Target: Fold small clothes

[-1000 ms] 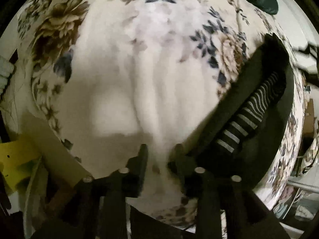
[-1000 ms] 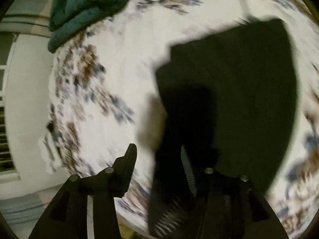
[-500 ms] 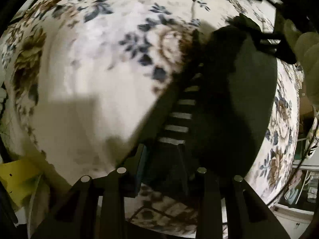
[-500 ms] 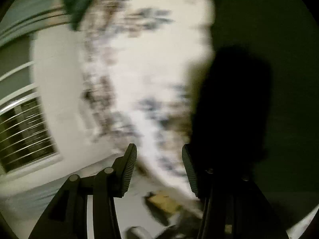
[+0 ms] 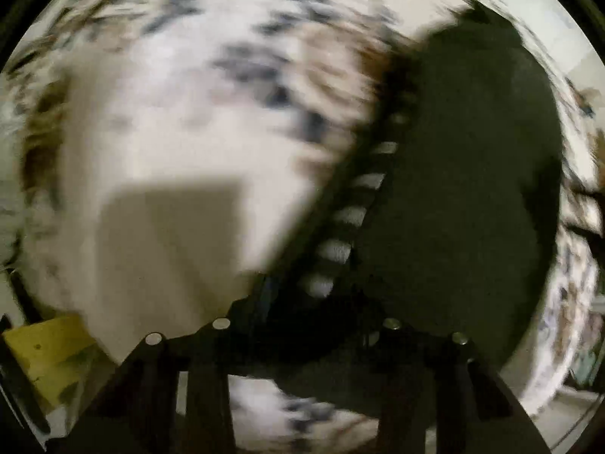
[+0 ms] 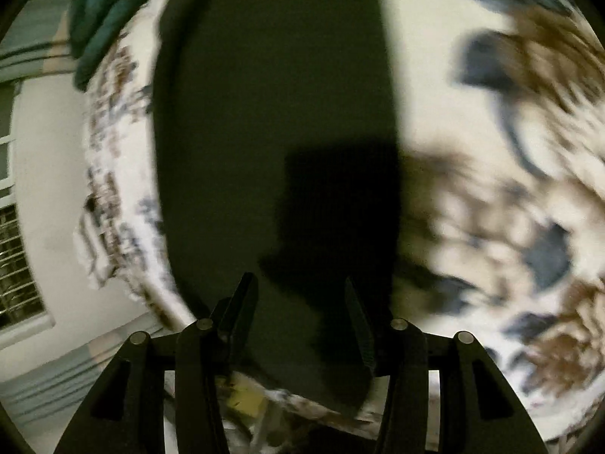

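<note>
A dark garment (image 5: 465,196) with a black-and-white striped band (image 5: 348,219) lies on the floral sheet (image 5: 170,121). My left gripper (image 5: 306,302) is over its near striped edge; cloth lies between the dark fingers, and blur hides whether they pinch it. In the right wrist view the same dark garment (image 6: 272,121) fills the middle. My right gripper (image 6: 298,302) hovers over its near end, jaws apart, holding nothing.
A dark green blanket (image 6: 102,11) lies at the far edge of the bed. A pale wall and a window grille (image 6: 15,265) show at the left. A yellow object (image 5: 41,348) sits below the bed edge at lower left.
My left gripper has moved from the bare sheet onto the garment's striped edge. My right gripper swung off the garment toward the wall and back over it, staying open.
</note>
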